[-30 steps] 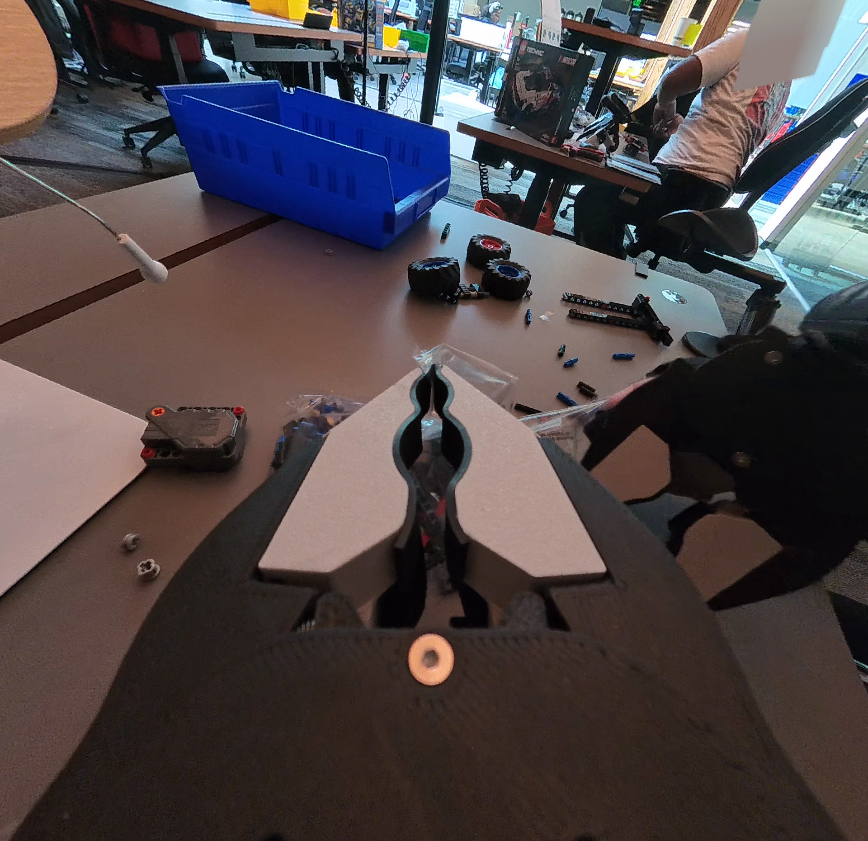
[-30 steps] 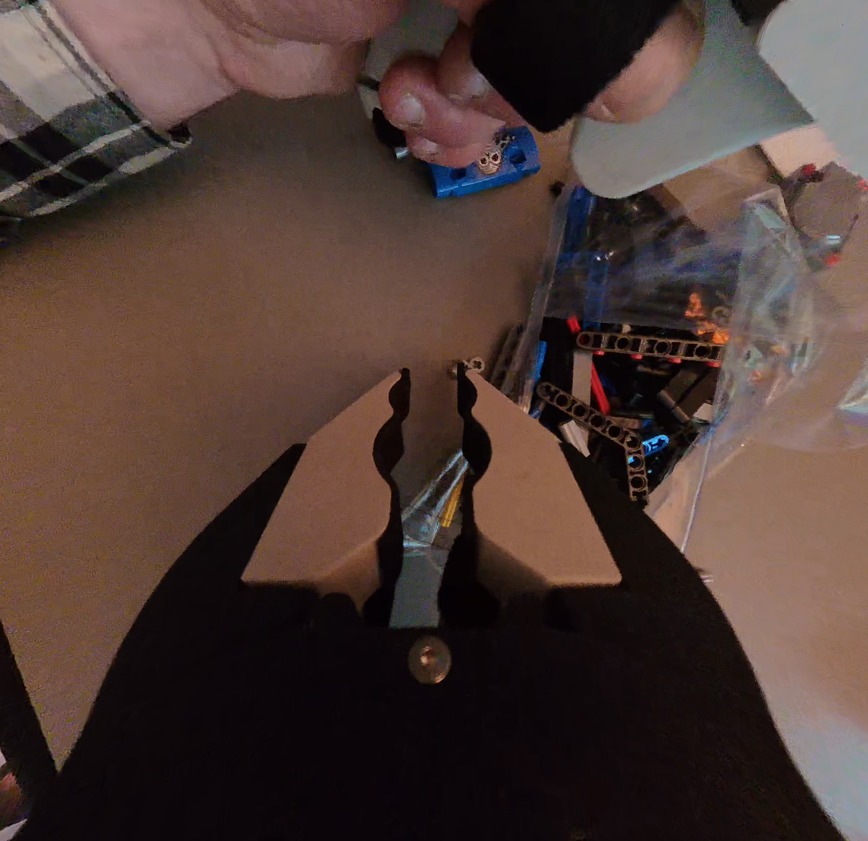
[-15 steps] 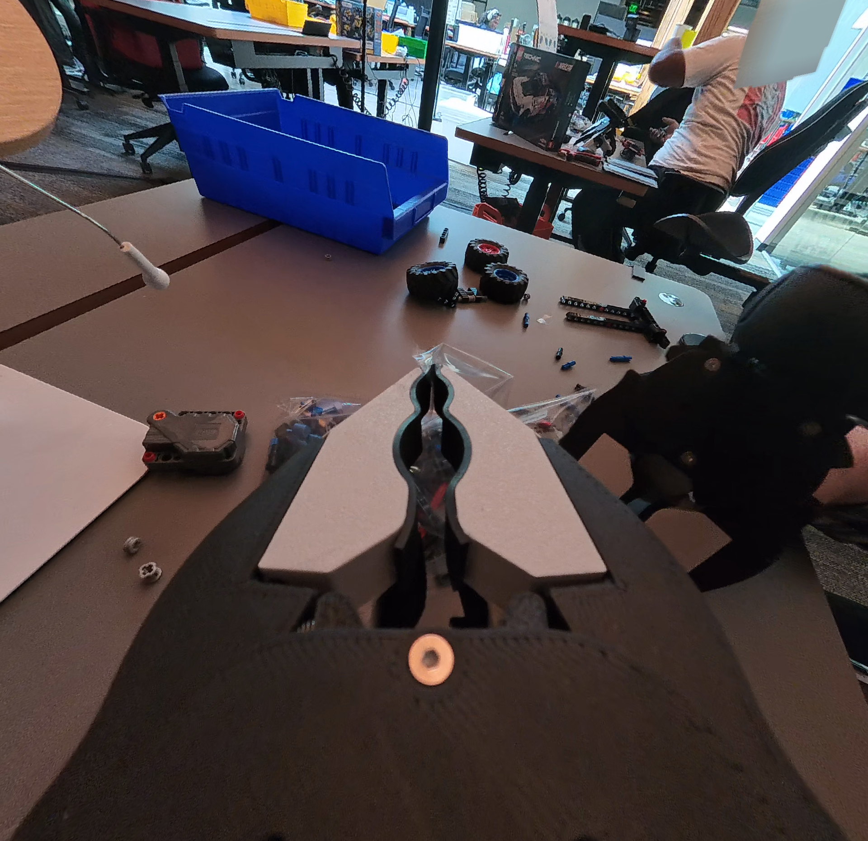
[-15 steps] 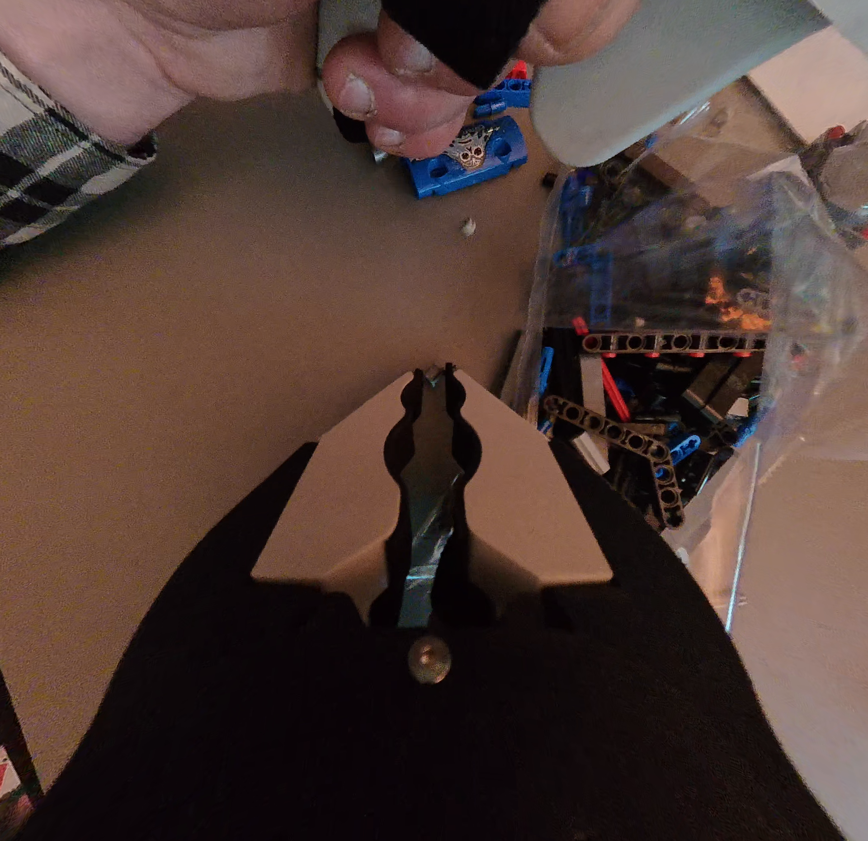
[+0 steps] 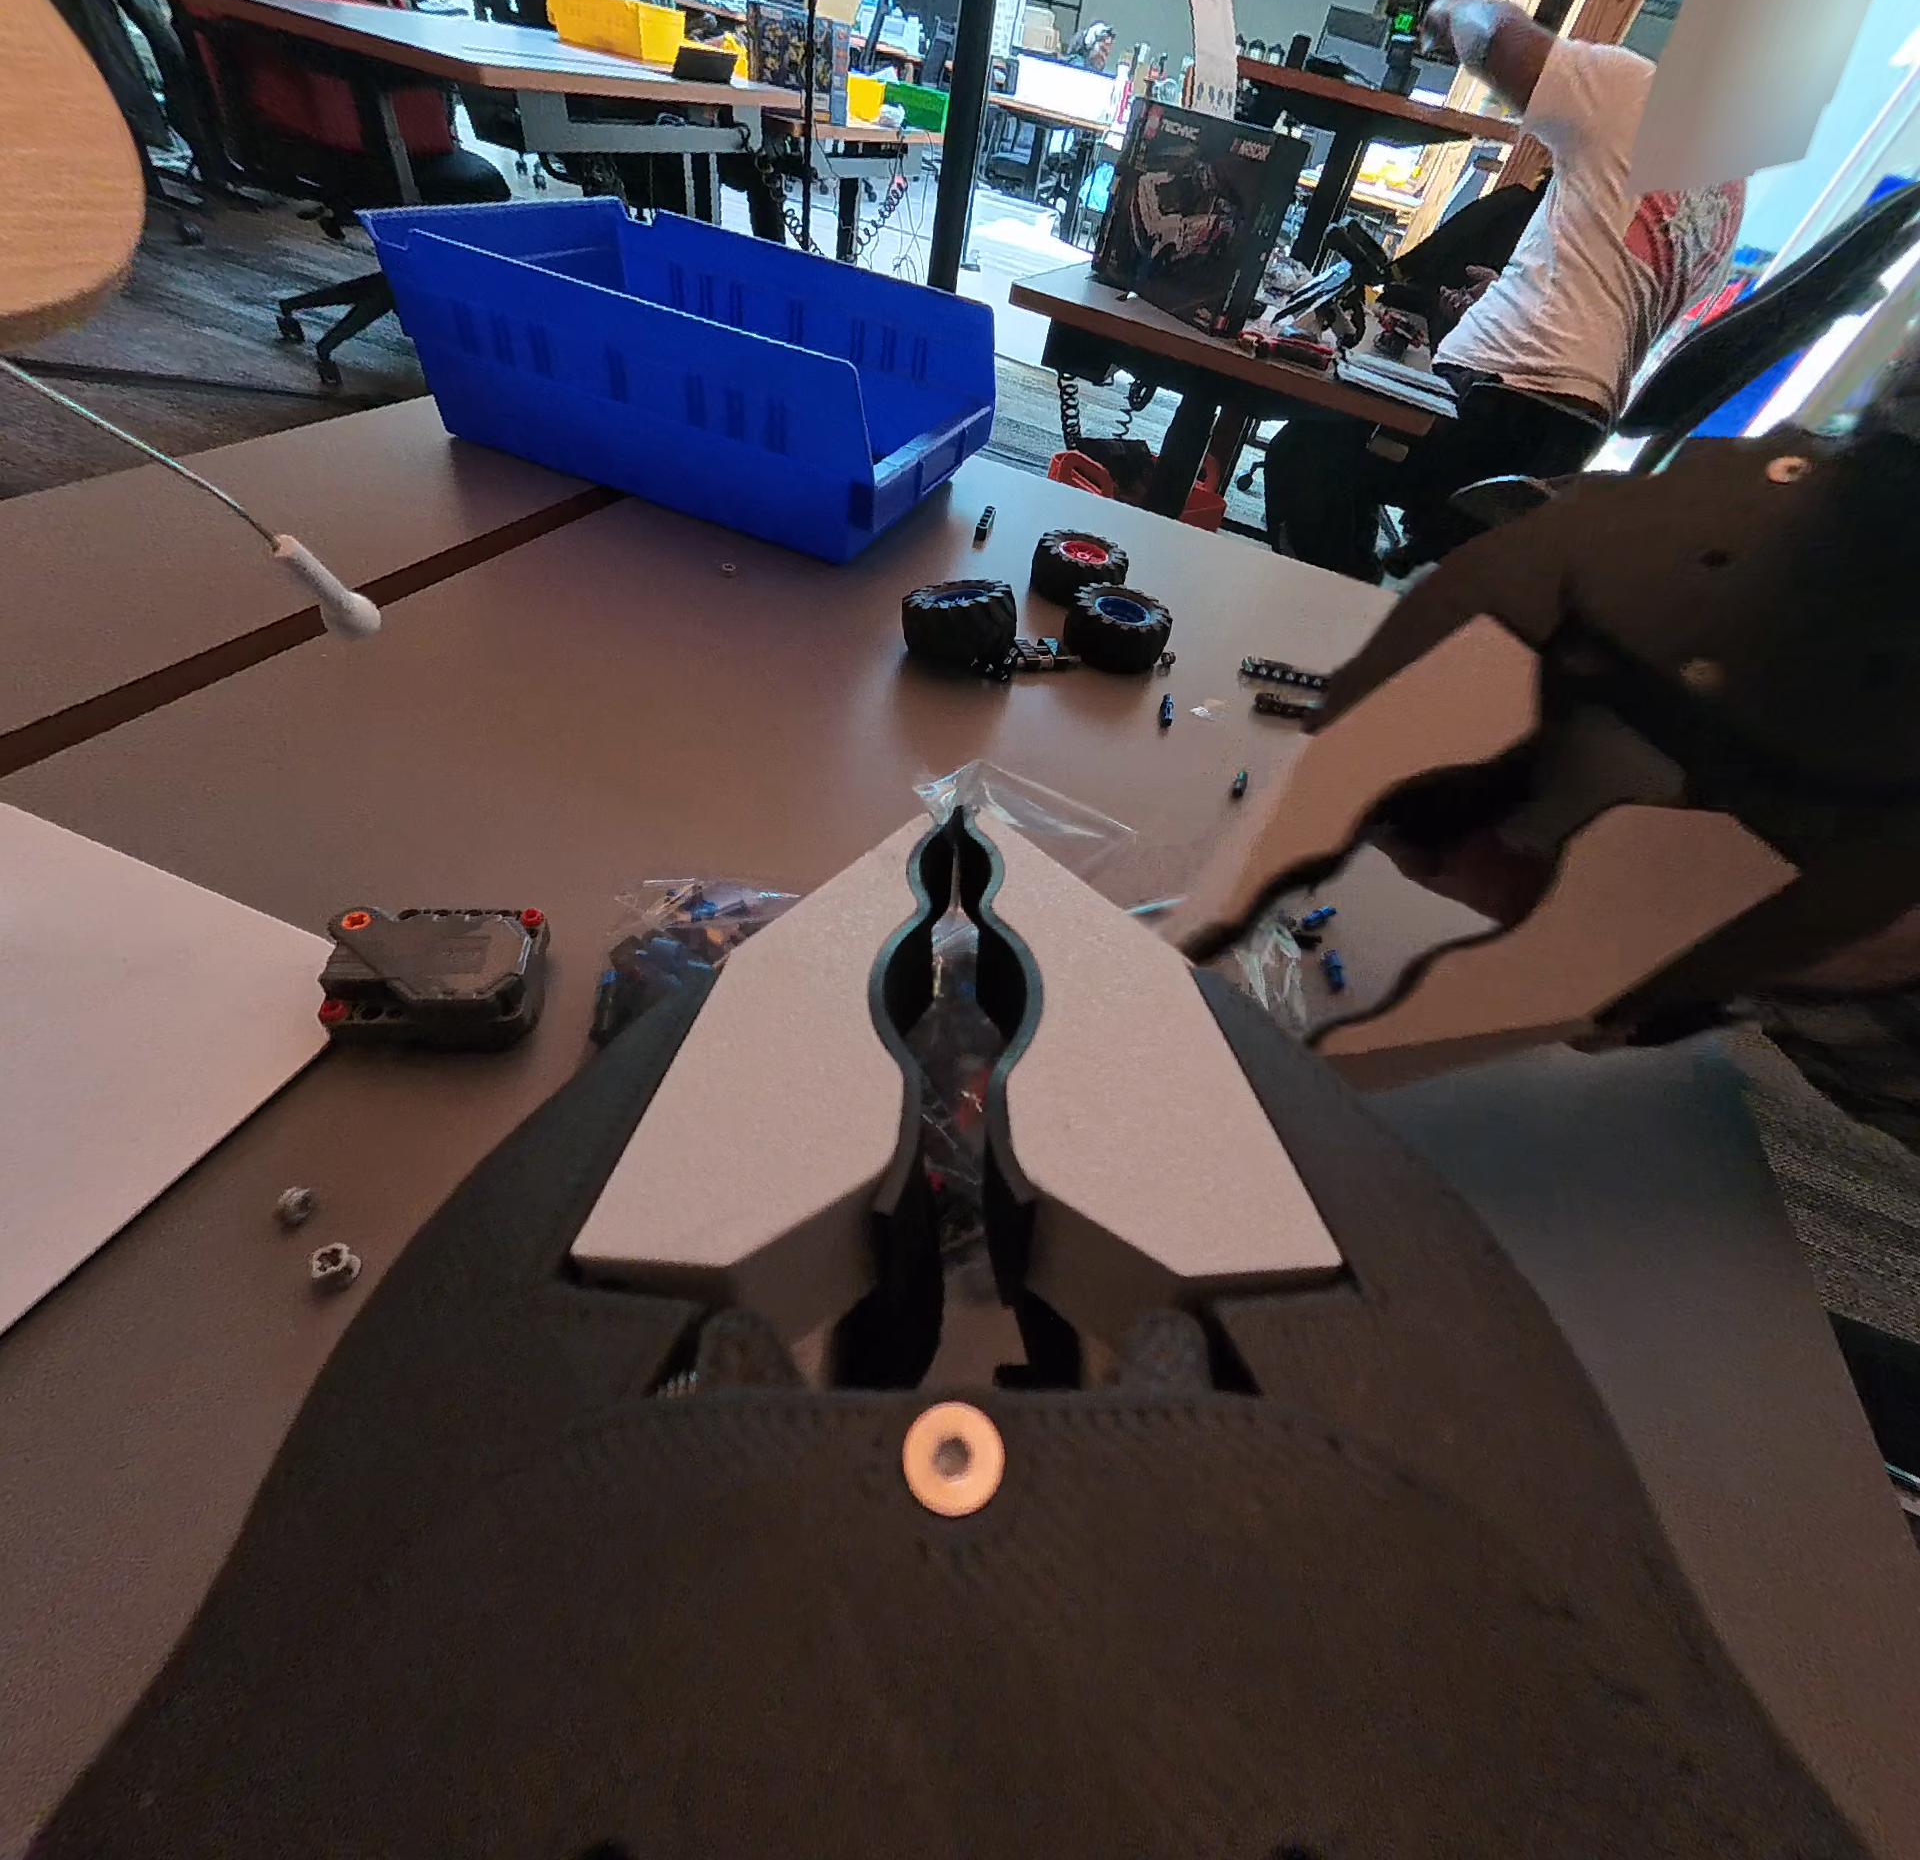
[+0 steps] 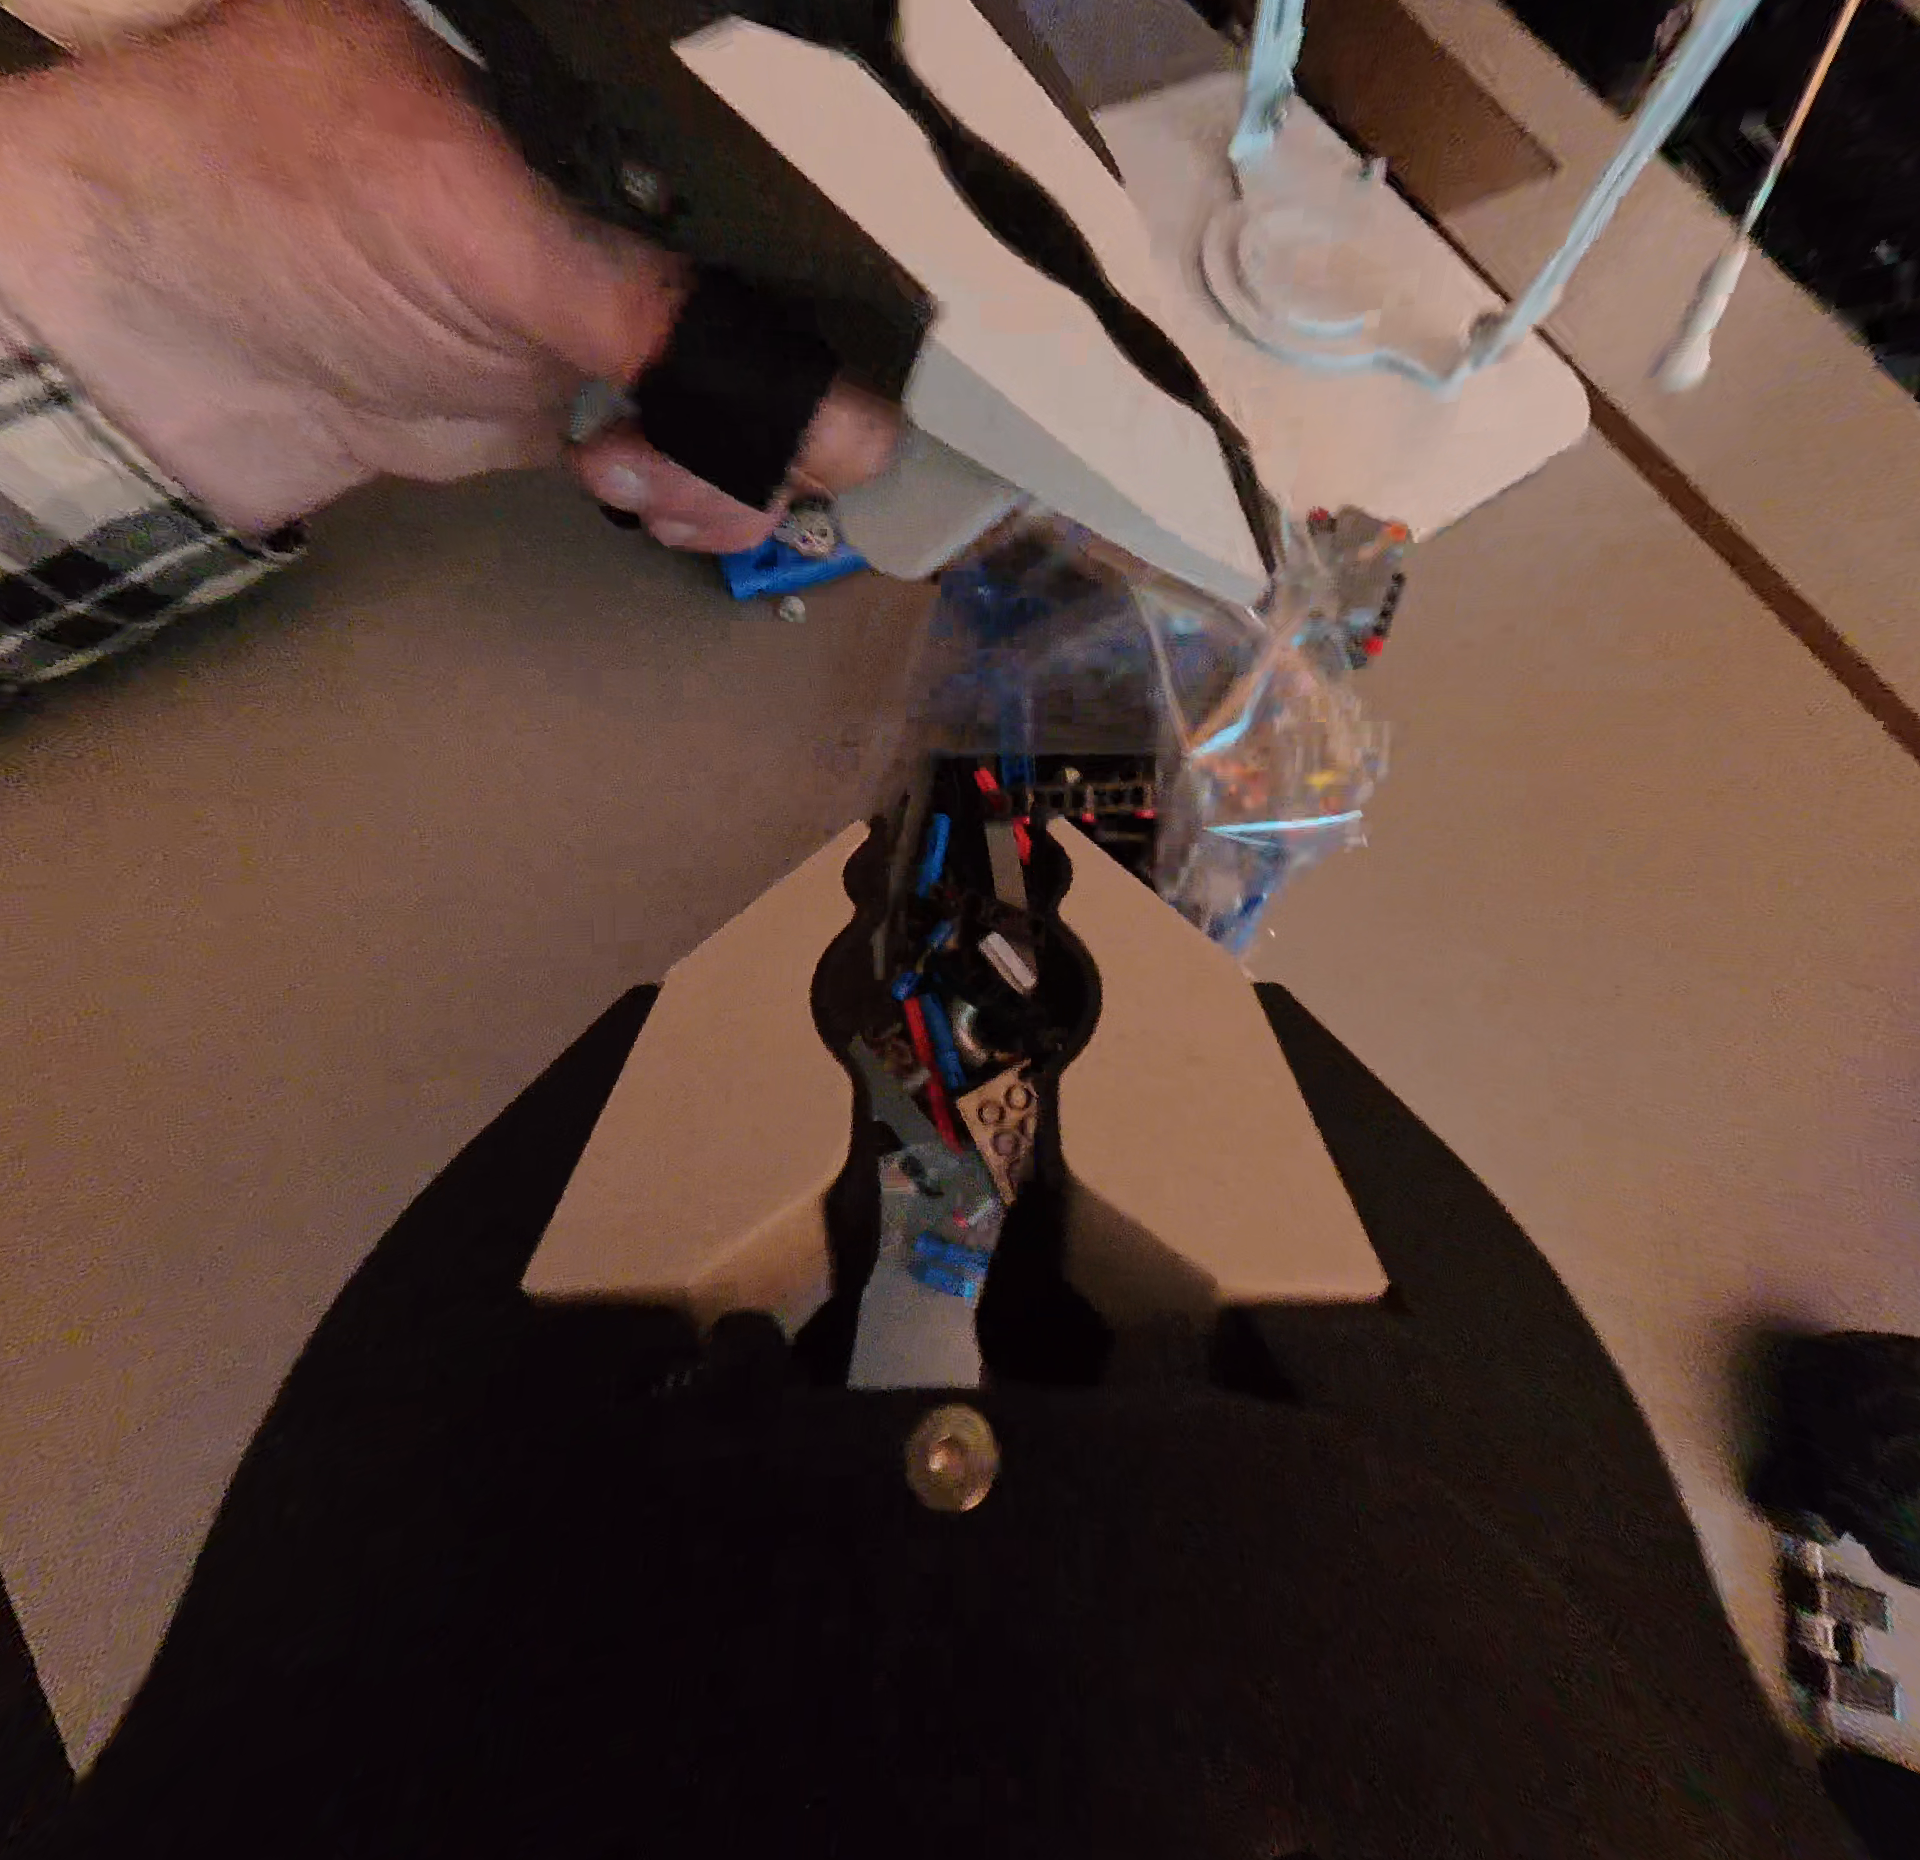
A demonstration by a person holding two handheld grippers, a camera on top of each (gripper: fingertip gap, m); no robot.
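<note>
My left gripper (image 5: 956, 828) is shut on the top of a clear plastic bag (image 5: 1039, 813) of small building parts. In the right wrist view the left gripper (image 6: 1262, 589), held by a hand (image 6: 312, 283), pinches the bag (image 6: 1278, 761) at a corner and lifts that end off the brown table. My right gripper (image 6: 961, 839) is open and hovers over the bag's lower end. Black, blue and red parts show through the gap between its fingers. In the left wrist view the right gripper (image 5: 1257, 989) is close on the right, with its jaws apart.
A blue bin (image 5: 686, 356) stands at the back. Three black wheels (image 5: 956, 615) and loose pins lie beyond the bag. A grey block with red pins (image 5: 436, 974), a second small bag (image 5: 675, 927) and a white board (image 5: 125, 1031) lie left. A blue brick (image 6: 779, 569) is under the hand. There is about 7 cm between the tips of the two grippers.
My right gripper closed on the bag's edge half a second ago and has since opened and moved over the bag. My left gripper stayed shut on the bag and raised it slightly.
</note>
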